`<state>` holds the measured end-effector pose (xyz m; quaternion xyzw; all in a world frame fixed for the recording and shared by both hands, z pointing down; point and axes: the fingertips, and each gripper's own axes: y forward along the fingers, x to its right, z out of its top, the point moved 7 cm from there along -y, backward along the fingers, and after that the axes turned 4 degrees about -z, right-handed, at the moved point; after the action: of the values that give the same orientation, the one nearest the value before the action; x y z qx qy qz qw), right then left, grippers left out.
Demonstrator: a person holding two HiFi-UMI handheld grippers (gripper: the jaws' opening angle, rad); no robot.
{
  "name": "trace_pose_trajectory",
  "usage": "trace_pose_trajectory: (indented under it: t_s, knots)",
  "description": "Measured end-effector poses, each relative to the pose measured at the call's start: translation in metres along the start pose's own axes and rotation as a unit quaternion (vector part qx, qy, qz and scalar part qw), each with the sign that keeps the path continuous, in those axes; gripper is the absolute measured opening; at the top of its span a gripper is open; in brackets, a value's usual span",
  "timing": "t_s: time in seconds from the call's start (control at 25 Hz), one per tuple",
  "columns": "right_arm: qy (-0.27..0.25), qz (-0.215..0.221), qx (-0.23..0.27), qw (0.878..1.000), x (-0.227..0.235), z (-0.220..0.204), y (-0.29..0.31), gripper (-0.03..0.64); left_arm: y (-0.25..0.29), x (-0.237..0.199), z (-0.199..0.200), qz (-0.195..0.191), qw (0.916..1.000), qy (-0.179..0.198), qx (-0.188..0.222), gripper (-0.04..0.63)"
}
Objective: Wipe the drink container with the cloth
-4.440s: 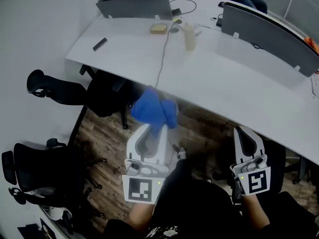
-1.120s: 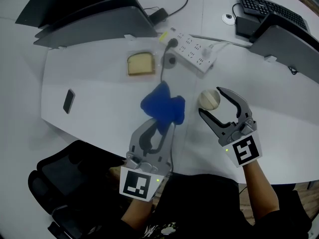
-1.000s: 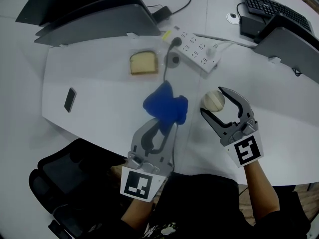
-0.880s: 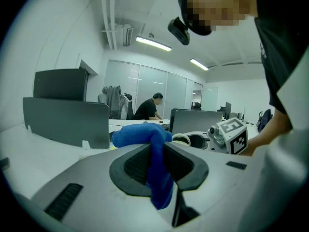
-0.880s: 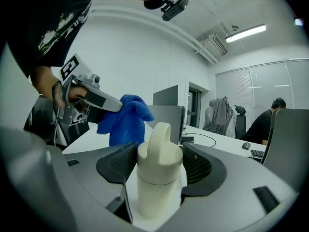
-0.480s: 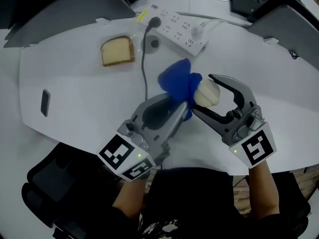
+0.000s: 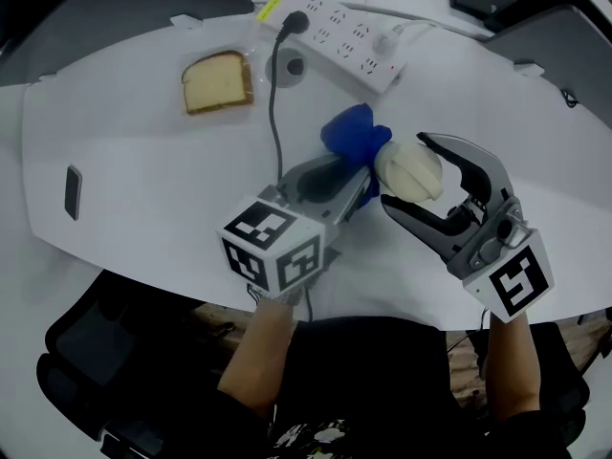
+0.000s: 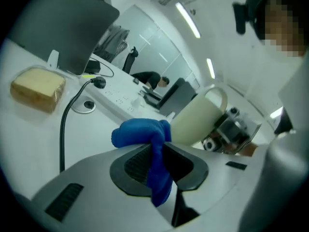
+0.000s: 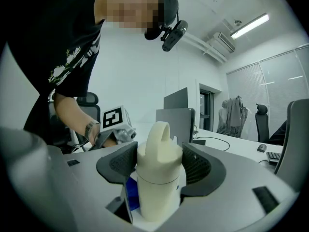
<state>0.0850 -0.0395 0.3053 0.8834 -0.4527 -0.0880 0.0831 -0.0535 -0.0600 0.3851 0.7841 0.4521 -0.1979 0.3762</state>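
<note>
The right hand-held gripper (image 7: 406,172) is clasping the rigid, probably light and slippery drink container (image 7: 413,165) round its body above the counter (image 7: 143,161), the left hand-held gripper (image 8: 157,153) pinching the limp blue cloth (image 8: 140,132) beside its left

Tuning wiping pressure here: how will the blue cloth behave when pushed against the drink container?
Probably floppy: the cloth bunches and droops where the left gripper pinches it. Likely light and compliant, so it should fold against the drink container rather than shove it.
</note>
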Motion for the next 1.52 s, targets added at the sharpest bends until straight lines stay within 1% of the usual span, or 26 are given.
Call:
trace_pose_trajectory:
  t_s: [0.04, 0.12, 0.2, 0.28, 0.32, 0.36, 0.44, 0.48, 0.56, 0.64, 0.68, 0.72, 0.8, 0.88, 0.96, 1.0, 1.04, 1.08, 1.12, 1.16, 1.2, 1.24, 1.32, 1.4, 1.44, 1.52]
  knots:
    - [0.003, 0.002, 0.0, 1.0, 0.001, 0.001, 0.0, 0.259, 0.005, -0.003, -0.003, 0.02, 0.9991, 0.021, -0.032, 0.066]
    - [0.006, 0.006, -0.001, 1.0, 0.004, 0.004, -0.001, 0.259, 0.016, -0.007, -0.01, 0.054, 0.993, 0.056, -0.089, 0.064]
    - [0.006, 0.004, -0.003, 1.0, 0.005, 0.007, -0.001, 0.261, 0.024, -0.01, -0.017, 0.07, 0.9876, 0.072, -0.12, 0.066]
    - [-0.002, -0.011, -0.008, 1.0, 0.003, 0.009, 0.0, 0.261, 0.025, -0.013, -0.021, 0.076, 0.9861, 0.08, -0.124, 0.066]
    - [-0.01, -0.028, -0.011, 1.0, 0.002, 0.01, 0.001, 0.262, 0.025, -0.015, -0.021, 0.077, 0.9864, 0.083, -0.12, 0.066]
    - [-0.017, -0.051, -0.014, 0.998, -0.001, 0.012, 0.0, 0.265, 0.025, -0.016, -0.021, 0.077, 0.9869, 0.084, -0.114, 0.066]
    - [-0.031, -0.114, -0.015, 0.993, -0.01, 0.021, -0.004, 0.273, 0.024, -0.015, -0.023, 0.076, 0.9883, 0.082, -0.104, 0.066]
    - [-0.038, -0.153, -0.014, 0.987, -0.015, 0.026, -0.006, 0.274, 0.024, -0.016, -0.024, 0.076, 0.9888, 0.08, -0.101, 0.066]
    - [-0.046, -0.235, -0.017, 0.971, -0.025, 0.033, -0.005, 0.278, 0.023, -0.016, -0.024, 0.079, 0.9889, 0.08, -0.096, 0.066]
    - [-0.046, -0.296, -0.025, 0.954, -0.029, 0.032, 0.002, 0.278, 0.023, -0.014, -0.023, 0.085, 0.9887, 0.082, -0.093, 0.066]
    - [-0.034, -0.31, -0.029, 0.95, -0.029, 0.028, 0.005, 0.279, 0.023, -0.014, -0.023, 0.087, 0.9888, 0.081, -0.091, 0.067]
    - [-0.011, -0.315, -0.032, 0.948, -0.028, 0.022, 0.008, 0.278, 0.024, -0.013, -0.024, 0.088, 0.9888, 0.081, -0.089, 0.067]
    - [0.05, -0.313, -0.03, 0.948, -0.024, 0.013, 0.011, 0.276, 0.024, -0.012, -0.025, 0.091, 0.9884, 0.084, -0.088, 0.067]
    - [0.082, -0.297, -0.024, 0.951, -0.02, 0.01, 0.008, 0.276, 0.024, -0.011, -0.024, 0.09, 0.9883, 0.084, -0.089, 0.067]
    - [0.095, -0.252, -0.03, 0.963, -0.012, 0.009, 0.002, 0.276, 0.021, -0.008, -0.021, 0.086, 0.9893, 0.076, -0.09, 0.067]
    - [0.092, -0.211, -0.034, 0.972, -0.007, 0.007, -0.001, 0.276, 0.018, -0.006, -0.02, 0.08, 0.9903, 0.069, -0.09, 0.068]
    - [0.078, -0.157, -0.036, 0.984, -0.001, 0.005, -0.002, 0.276, 0.014, -0.004, -0.02, 0.073, 0.9914, 0.061, -0.09, 0.069]
    - [0.052, -0.093, -0.037, 0.994, 0.004, 0.003, -0.001, 0.276, 0.009, -0.002, -0.018, 0.062, 0.9928, 0.052, -0.088, 0.069]
    - [0.02, -0.025, -0.038, 0.999, 0.007, 0.003, 0.001, 0.276, 0.003, 0.0, -0.016, 0.051, 0.9943, 0.046, -0.081, 0.069]
    - [-0.01, 0.037, -0.042, 0.998, 0.01, 0.004, 0.004, 0.276, -0.004, 0.002, -0.013, 0.04, 0.996, 0.038, -0.069, 0.069]
    - [-0.03, 0.087, -0.05, 0.994, 0.013, 0.005, 0.007, 0.276, -0.012, 0.004, -0.007, 0.028, 0.9978, 0.028, -0.052, 0.069]
    - [-0.04, 0.123, -0.059, 0.99, 0.016, 0.006, 0.01, 0.276, -0.02, 0.008, 0.001, 0.013, 0.9994, 0.015, -0.03, 0.069]
    - [-0.045, 0.164, -0.075, 0.983, 0.023, 0.008, 0.014, 0.276, -0.035, 0.018, 0.024, -0.027, 0.9992, -0.015, 0.024, 0.069]
    - [-0.042, 0.181, -0.078, 0.979, 0.026, 0.01, 0.017, 0.276, -0.042, 0.029, 0.047, -0.066, 0.9956, -0.025, 0.062, 0.069]
    - [-0.04, 0.184, -0.079, 0.979, 0.027, 0.01, 0.018, 0.276, -0.041, 0.032, 0.055, -0.076, 0.9946, -0.019, 0.068, 0.069]
    - [-0.034, 0.183, -0.081, 0.979, 0.029, 0.009, 0.018, 0.276, -0.031, 0.03, 0.057, -0.072, 0.9958, -0.001, 0.057, 0.069]
